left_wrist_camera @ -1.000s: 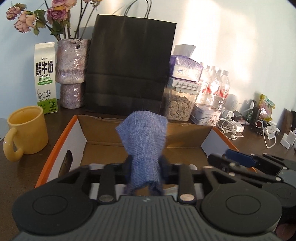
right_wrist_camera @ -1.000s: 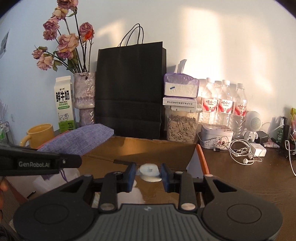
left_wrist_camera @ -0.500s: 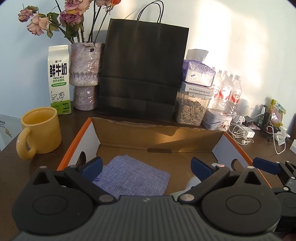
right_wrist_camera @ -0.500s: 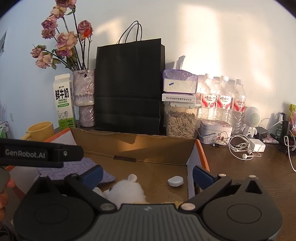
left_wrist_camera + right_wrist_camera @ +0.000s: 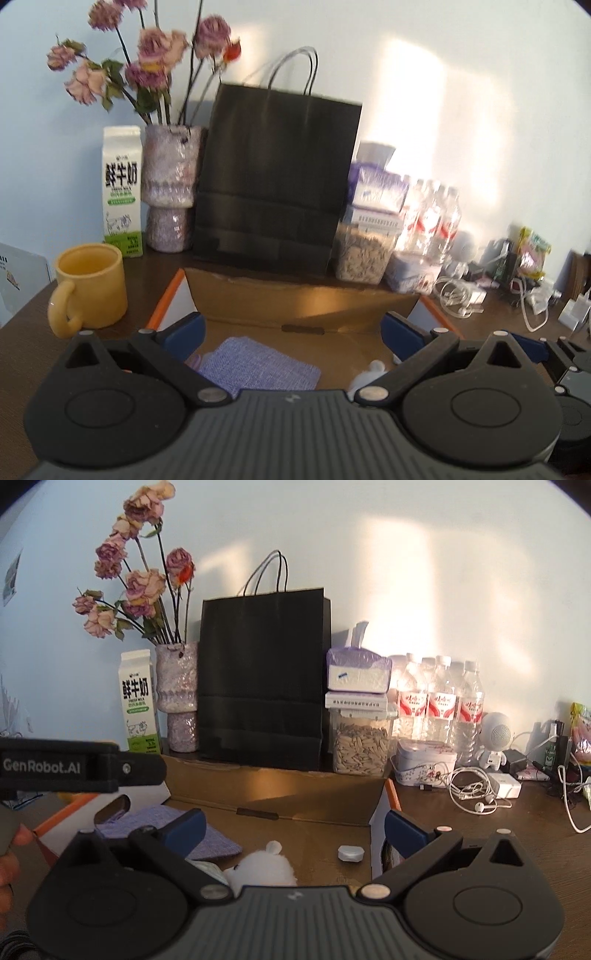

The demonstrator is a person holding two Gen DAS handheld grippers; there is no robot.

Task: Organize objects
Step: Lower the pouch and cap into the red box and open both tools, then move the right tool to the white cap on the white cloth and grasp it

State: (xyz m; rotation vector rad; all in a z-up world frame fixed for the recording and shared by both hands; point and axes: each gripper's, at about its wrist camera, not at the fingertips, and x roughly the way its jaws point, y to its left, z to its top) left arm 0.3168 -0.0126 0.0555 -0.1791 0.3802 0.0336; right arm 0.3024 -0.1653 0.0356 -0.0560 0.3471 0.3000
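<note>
Clutter lines the wall behind the cardboard box (image 5: pixel 280 786): a milk carton (image 5: pixel 138 701), a vase of dried roses (image 5: pixel 177 698), a black paper bag (image 5: pixel 262 679), a seed jar (image 5: pixel 360 747) with a tissue pack (image 5: pixel 358 672) stacked above it, water bottles (image 5: pixel 439 705), a tin (image 5: pixel 424 766), a small white robot figure (image 5: pixel 496 738), and tangled earphones (image 5: pixel 476 790) with a charger (image 5: pixel 506 784). A yellow mug (image 5: pixel 90 286) stands just left of the box, apart from its orange-edged flap.

Inside the box, the blue woven cloth (image 5: pixel 258 365) lies flat on the floor toward the left side. A white plush toy (image 5: pixel 264 867) sits near the middle, close to the cloth's edge, and a small white oval object (image 5: pixel 351 853) lies toward the right wall, apart from the toy.

The left gripper (image 5: pixel 291 336) hangs above the near side of the box with its 2 fingers spread wide and nothing between them; the cloth shows in the gap below. The right gripper (image 5: pixel 293 825) is likewise spread wide and bare, over the toy. In the right wrist view the left tool's black body crosses the left side, covering part of the box's left wall.

The box's rear wall stands upright, just in front of the bag and jar. Bare brown floor shows between cloth, toy and oval object.
</note>
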